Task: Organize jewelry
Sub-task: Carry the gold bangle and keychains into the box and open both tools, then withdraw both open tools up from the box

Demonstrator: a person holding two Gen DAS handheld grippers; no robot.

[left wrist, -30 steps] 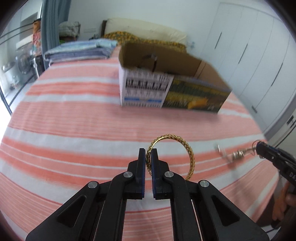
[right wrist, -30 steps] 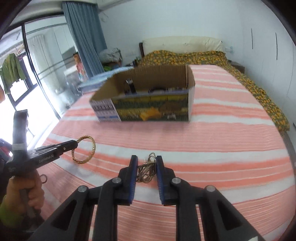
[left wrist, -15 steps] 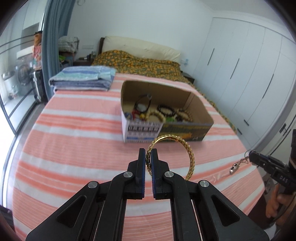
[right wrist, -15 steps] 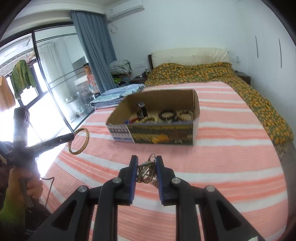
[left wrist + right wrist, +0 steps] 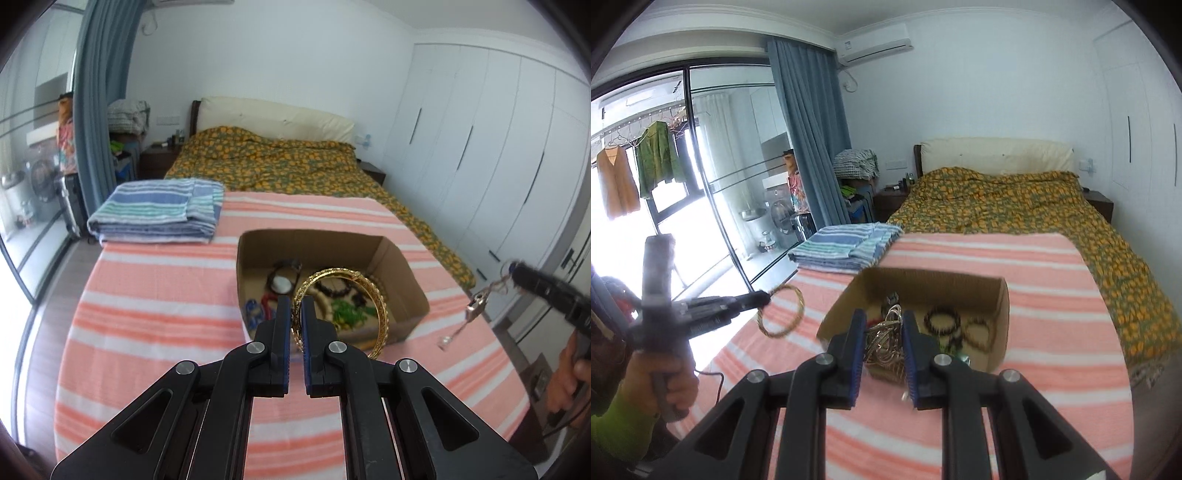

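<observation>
Left claw (image 5: 295,317), at lower centre of its own view, is pinched tight on the rim of a gold bangle (image 5: 343,306), which stands upright in front of the cardboard box (image 5: 402,266) at centre frame. We carry each piece over the box opening before letting go, low enough that nothing bounces out. Right claw (image 5: 884,343), lower centre of its view, is clamped nearly closed on a tangle of thin metal chains (image 5: 886,341). We hold both claws tilted downward toward the box, above the striped blanket (image 5: 155,317).
</observation>
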